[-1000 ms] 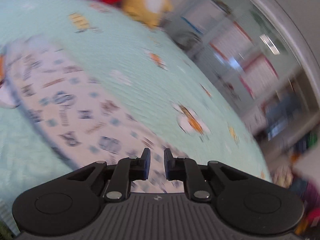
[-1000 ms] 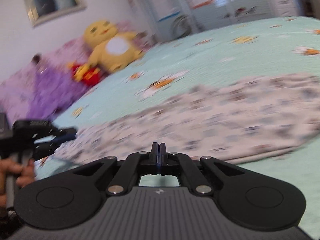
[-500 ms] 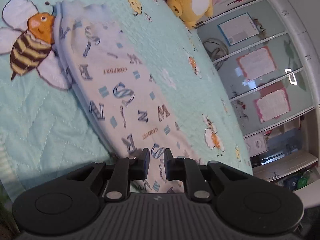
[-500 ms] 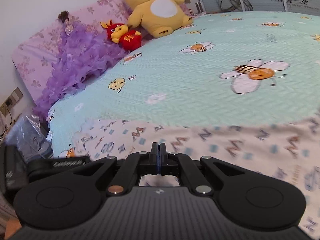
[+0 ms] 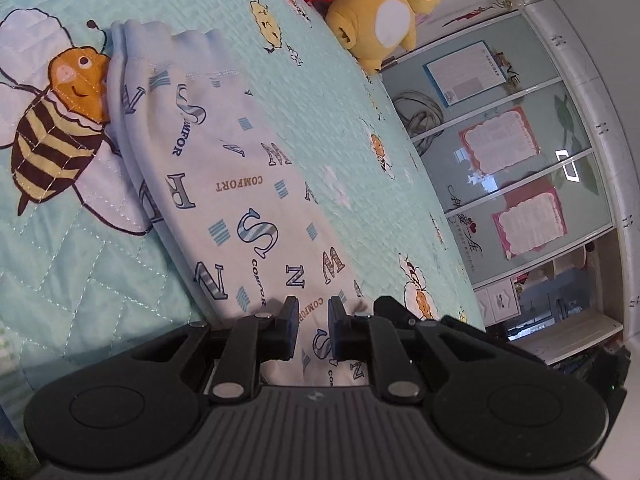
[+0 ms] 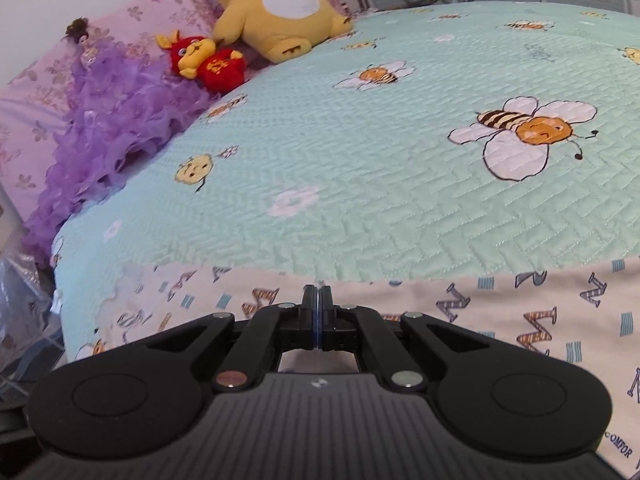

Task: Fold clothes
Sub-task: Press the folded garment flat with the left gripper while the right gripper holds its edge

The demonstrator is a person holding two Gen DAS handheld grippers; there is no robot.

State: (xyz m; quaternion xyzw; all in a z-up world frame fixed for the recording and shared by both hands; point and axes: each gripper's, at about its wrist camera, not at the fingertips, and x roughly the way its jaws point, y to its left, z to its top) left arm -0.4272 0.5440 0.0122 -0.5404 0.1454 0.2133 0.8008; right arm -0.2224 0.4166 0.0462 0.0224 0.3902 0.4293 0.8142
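Garment [image 5: 256, 200]: a second ago a blurred strip ahead of the left jaws, now sharp, running forward from between them, its letters larger than half a second ago. Ahead of the right jaws, the garment [image 6: 520, 312] now lies flat and lower. Left gripper, earlier left of the right jaws: gone.

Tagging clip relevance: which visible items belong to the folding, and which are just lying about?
Job: white letter-print cotton garment; left gripper, jaws open; right gripper, jaws shut.
Lying about: yellow plush toy; red plush toy; purple ruffled doll dress.
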